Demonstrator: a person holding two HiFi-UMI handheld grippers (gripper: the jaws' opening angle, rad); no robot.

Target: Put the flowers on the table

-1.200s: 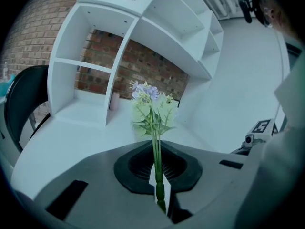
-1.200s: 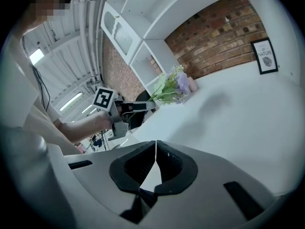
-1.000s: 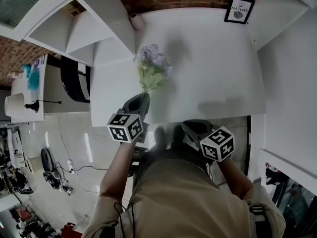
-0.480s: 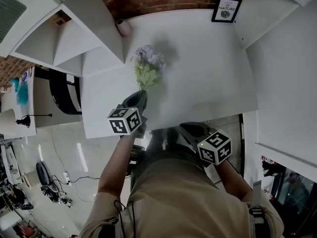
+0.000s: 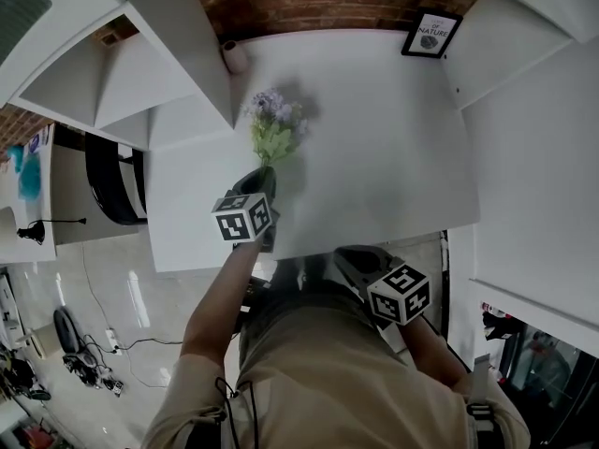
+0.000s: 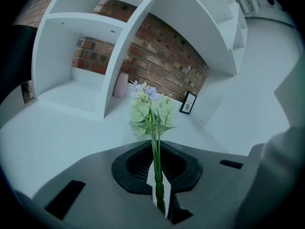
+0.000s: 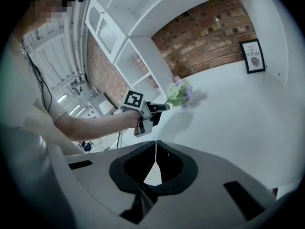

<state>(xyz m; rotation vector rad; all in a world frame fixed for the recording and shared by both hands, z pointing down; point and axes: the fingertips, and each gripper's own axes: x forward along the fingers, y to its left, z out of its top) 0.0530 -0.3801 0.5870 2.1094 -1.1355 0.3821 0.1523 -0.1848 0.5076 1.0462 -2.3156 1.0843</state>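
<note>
A small bunch of flowers (image 5: 271, 127), purple blooms over green leaves, is held above the white table (image 5: 374, 157). My left gripper (image 5: 262, 178) is shut on its green stems (image 6: 157, 171), near the table's left front part. In the left gripper view the flowers (image 6: 150, 104) stand up straight from the closed jaws. My right gripper (image 5: 351, 258) hangs low by the person's body, just off the table's front edge, its jaws closed with nothing between them. In the right gripper view the left gripper (image 7: 164, 108) and the flowers (image 7: 180, 93) show over the table (image 7: 228, 113).
White shelving (image 5: 159, 73) rises at the table's left, with a small pink vase (image 5: 234, 58) beside it at the brick back wall. A framed picture (image 5: 429, 35) leans at the back right. A white wall panel (image 5: 533, 157) bounds the right side.
The left gripper with the flowers has moved a little farther in over the table. The right gripper has stayed low near the body.
</note>
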